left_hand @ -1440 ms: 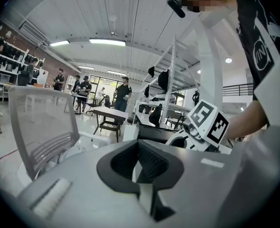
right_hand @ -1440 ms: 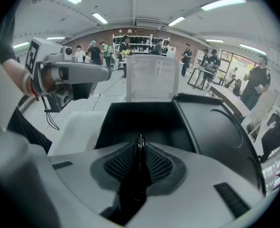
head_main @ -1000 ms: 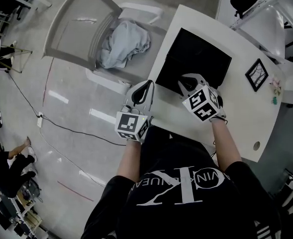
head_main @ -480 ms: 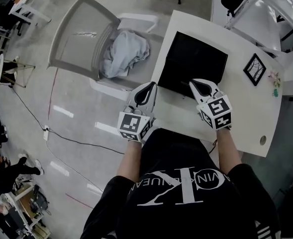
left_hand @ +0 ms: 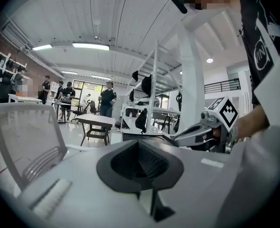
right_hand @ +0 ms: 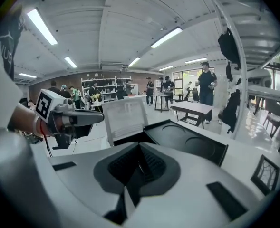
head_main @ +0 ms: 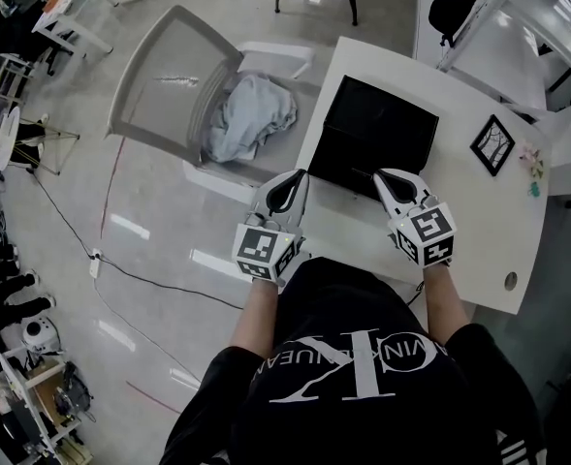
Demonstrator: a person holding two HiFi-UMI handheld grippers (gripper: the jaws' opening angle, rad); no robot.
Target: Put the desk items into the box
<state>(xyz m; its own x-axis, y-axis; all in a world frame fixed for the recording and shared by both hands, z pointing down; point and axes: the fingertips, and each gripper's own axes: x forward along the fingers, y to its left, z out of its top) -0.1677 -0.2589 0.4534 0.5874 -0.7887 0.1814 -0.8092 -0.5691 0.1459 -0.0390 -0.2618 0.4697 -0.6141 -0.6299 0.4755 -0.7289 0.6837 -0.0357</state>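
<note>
Both forearms are stretched forward from the body and held roughly parallel, with the marker cubes nearest the wrists. The left tongs [head_main: 297,175] [left_hand: 139,142] are held over the near left edge of the white tabletop [head_main: 479,231], just beside the near left corner of the black box [head_main: 377,129] [right_hand: 192,144]. Their jaws are pressed together with nothing between them. The right tongs [head_main: 383,175] [right_hand: 140,146] are pointed over the near side of the box, and their jaws are likewise closed and empty. The box is seen lying open on the tabletop, straight ahead of the person. A small picture frame [head_main: 495,145] [right_hand: 265,173] is placed on the tabletop to the right of the box, apart from it. A chair [head_main: 164,80] with a grey cloth [head_main: 251,114] heaped on it is seen to the left of the tabletop.
</note>
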